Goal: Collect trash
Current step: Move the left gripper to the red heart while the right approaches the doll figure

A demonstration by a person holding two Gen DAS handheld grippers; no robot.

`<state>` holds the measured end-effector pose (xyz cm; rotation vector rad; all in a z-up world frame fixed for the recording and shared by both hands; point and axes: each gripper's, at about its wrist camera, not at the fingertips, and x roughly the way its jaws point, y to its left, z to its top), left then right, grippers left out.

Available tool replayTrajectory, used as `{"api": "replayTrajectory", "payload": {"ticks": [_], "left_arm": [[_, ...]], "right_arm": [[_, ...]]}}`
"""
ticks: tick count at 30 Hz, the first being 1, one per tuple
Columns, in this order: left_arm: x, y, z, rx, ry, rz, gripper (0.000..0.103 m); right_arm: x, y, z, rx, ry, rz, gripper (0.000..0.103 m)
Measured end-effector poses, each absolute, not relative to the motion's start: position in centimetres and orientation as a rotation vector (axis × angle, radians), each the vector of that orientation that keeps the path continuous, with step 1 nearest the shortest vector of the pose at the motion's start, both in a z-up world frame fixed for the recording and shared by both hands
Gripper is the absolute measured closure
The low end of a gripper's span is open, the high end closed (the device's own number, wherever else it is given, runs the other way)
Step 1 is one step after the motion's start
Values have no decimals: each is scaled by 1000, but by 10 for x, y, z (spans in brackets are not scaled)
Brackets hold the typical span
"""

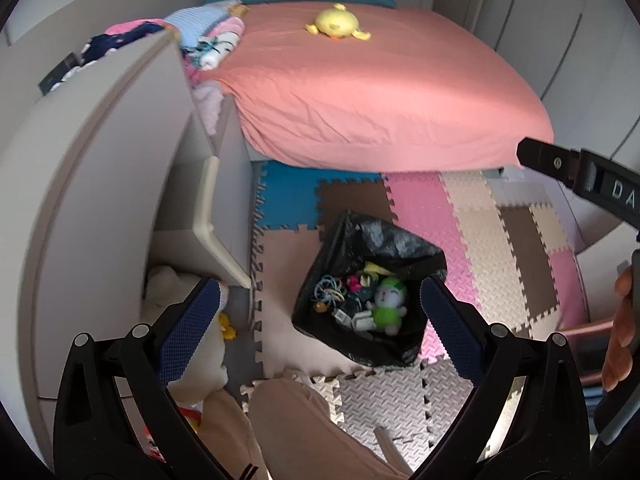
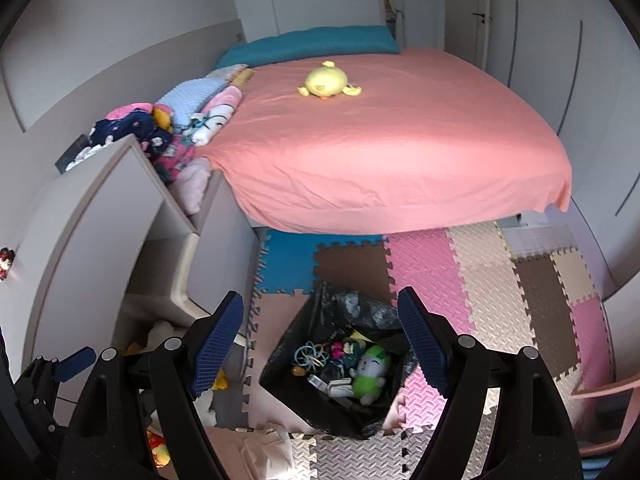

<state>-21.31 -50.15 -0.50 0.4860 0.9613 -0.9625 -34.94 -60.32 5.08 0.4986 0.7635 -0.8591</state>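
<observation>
A black trash bag stands open on the foam floor mats. Inside it lie a green and white plush doll, a tangle of hair ties and small scraps. My left gripper hovers above the bag's mouth, open, with nothing between its blue pads. My right gripper also hangs over the bag, open and empty. In the left wrist view the right gripper's body shows at the right edge, held by a hand.
A bed with a pink sheet fills the back, with a yellow plush duck on it. A beige cabinet stands at the left, soft toys at its foot. Coloured puzzle mats cover the floor. A person's trouser leg is below.
</observation>
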Motion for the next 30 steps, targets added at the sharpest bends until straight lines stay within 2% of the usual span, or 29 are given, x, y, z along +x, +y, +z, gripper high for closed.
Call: {"api": "replayTrajectory", "payload": {"ticks": [16, 30], "left_arm": [[-113, -404, 45, 308, 900, -755, 6], [-39, -301, 56, 157, 909, -549, 6]], "right_arm": [[-230, -518, 95, 344, 732, -594, 23], [-113, -436, 105, 260, 767, -367, 23]]}}
